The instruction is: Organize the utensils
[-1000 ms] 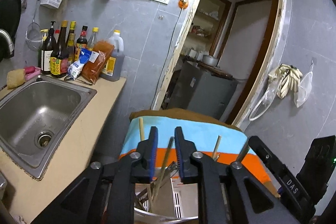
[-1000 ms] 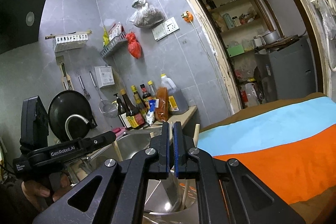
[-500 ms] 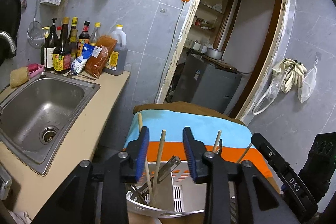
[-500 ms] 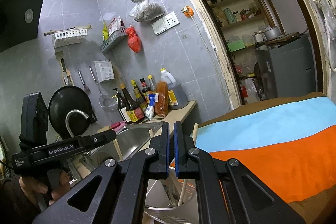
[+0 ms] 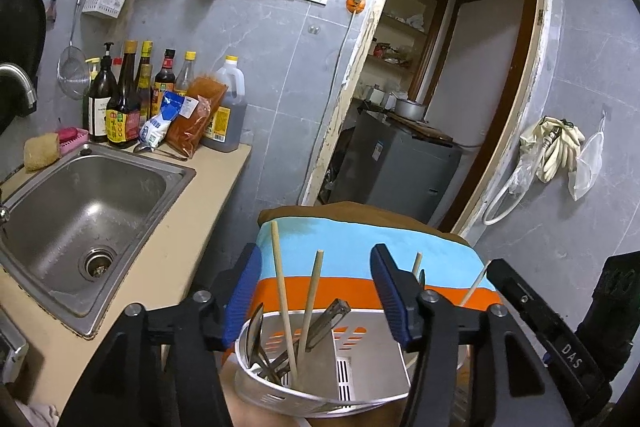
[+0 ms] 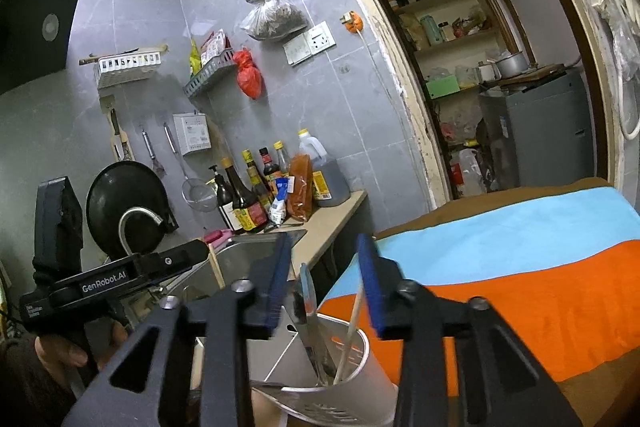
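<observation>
A white perforated utensil holder (image 5: 320, 387) stands on the table below both grippers; it also shows in the right wrist view (image 6: 352, 387). It holds wooden chopsticks (image 5: 282, 291), metal spoons (image 5: 256, 331) and a metal utensil handle (image 5: 328, 319). In the right wrist view a knife blade (image 6: 310, 311) and a chopstick (image 6: 352, 331) stand in it. My left gripper (image 5: 316, 295) is open and empty above the holder. My right gripper (image 6: 324, 283) is open and empty above the holder. The left gripper's body (image 6: 120, 275) shows at left.
A striped blue, orange and brown cloth (image 6: 500, 267) covers the table. A steel sink (image 5: 76, 211) is set in the beige counter (image 5: 192, 211) at left, with bottles (image 5: 120, 99) behind it. An open doorway (image 5: 440, 107) lies ahead.
Both grippers have opened. The left released a chopstick, which now stands in the holder; the right went from shut to open. Both have lifted slightly, showing more of the holder.
</observation>
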`<action>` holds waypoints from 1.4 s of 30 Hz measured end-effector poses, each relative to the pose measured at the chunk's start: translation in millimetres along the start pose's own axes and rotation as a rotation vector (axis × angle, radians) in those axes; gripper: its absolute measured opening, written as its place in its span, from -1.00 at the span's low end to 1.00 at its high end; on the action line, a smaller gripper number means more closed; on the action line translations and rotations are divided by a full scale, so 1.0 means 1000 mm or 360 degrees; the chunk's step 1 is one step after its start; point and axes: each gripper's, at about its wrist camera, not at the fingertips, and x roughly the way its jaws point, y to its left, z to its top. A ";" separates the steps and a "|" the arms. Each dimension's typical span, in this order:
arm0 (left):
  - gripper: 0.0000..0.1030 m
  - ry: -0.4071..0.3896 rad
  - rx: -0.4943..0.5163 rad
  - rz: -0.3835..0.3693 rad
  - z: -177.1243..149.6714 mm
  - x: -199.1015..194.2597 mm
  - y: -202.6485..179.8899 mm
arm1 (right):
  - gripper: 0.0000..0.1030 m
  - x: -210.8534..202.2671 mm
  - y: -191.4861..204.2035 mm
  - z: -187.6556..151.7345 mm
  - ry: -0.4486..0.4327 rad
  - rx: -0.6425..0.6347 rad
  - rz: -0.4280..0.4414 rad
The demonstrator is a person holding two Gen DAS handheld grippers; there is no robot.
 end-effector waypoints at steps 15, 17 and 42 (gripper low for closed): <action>0.77 -0.0062 0.0080 0.0042 -0.001 -0.016 -0.006 | 0.08 -0.026 0.002 0.013 -0.0026 -0.0016 -0.0154; 0.88 -0.0070 0.0091 0.0048 -0.002 -0.020 -0.008 | 0.21 -0.030 0.000 0.015 -0.0027 -0.0016 -0.0188; 0.98 -0.0118 0.0198 0.0149 -0.027 -0.050 -0.034 | 0.97 -0.096 -0.011 0.029 0.0052 -0.0090 -0.0598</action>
